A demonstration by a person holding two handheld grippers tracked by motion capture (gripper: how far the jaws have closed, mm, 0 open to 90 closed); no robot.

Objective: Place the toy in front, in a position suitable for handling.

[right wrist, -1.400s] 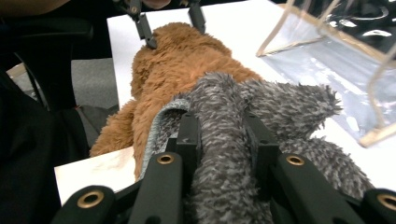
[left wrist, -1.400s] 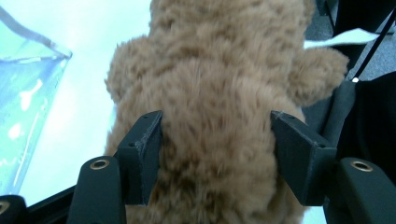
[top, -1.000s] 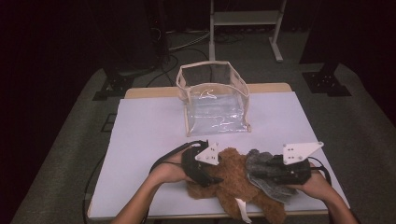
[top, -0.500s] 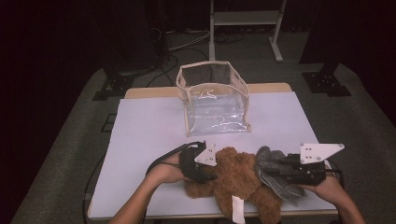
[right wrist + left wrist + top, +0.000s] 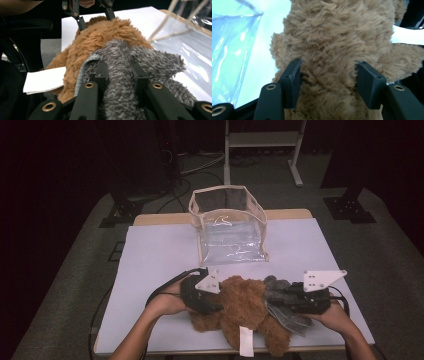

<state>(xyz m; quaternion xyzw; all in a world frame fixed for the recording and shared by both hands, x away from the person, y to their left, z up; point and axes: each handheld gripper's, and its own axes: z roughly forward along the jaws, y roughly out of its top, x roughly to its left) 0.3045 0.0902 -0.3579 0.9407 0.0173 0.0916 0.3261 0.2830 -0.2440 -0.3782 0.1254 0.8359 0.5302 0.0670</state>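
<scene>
Dark floor surrounds the white counter (image 5: pixel 155 265), where a clear plastic bag (image 5: pixel 228 227) stands open toward the far edge. Near the front edge lies a brown plush toy (image 5: pixel 242 307) with a grey plush piece (image 5: pixel 280 295) against its side. The left hand-held gripper (image 5: pixel 328 75), its jaws having just been opening, straddles the brown fur with both pads touching it. The right hand-held gripper (image 5: pixel 119 72) is clamped on the grey piece.

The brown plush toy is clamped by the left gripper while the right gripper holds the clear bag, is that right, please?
Not quite. The left gripper does clamp the brown plush toy, but the right gripper holds the grey plush piece, as the right gripper view shows. The clear bag stands apart, farther up the table.
</scene>
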